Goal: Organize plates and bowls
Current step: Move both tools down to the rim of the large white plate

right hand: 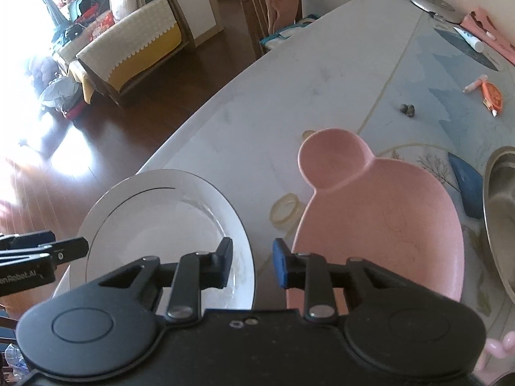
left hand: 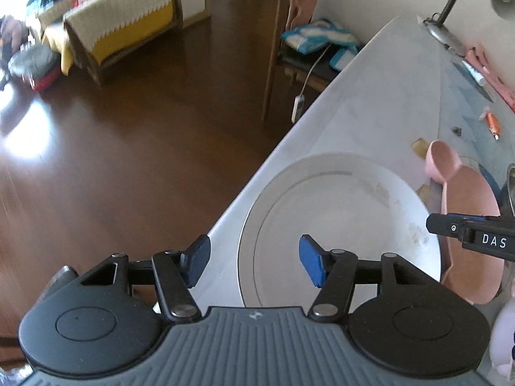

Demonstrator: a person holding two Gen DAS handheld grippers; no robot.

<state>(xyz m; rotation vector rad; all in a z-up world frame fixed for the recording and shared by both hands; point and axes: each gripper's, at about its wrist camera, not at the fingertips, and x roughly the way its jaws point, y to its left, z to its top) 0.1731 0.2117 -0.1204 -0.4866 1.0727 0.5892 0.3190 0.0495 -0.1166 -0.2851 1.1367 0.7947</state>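
Note:
A white plate (left hand: 338,225) (right hand: 161,225) lies at the table's near edge. Right of it rests a pink dish (right hand: 386,225) (left hand: 466,199) with a round ear-shaped side cup. My left gripper (left hand: 254,262) is open and straddles the plate's left rim, one pad over the bare table and one over the plate. My right gripper (right hand: 252,267) is open with a narrow gap over the plate's right rim, its right pad next to the pink dish. Neither gripper's pads visibly press on the rim.
A steel bowl (right hand: 502,209) stands at the right edge. A clear ring (right hand: 286,212) lies between plate and dish. Farther back are a lamp base (right hand: 431,3), a tube (right hand: 470,38) and an orange item (right hand: 492,96). The table edge (left hand: 257,173) drops to wood floor; a chair (right hand: 257,9) stands behind.

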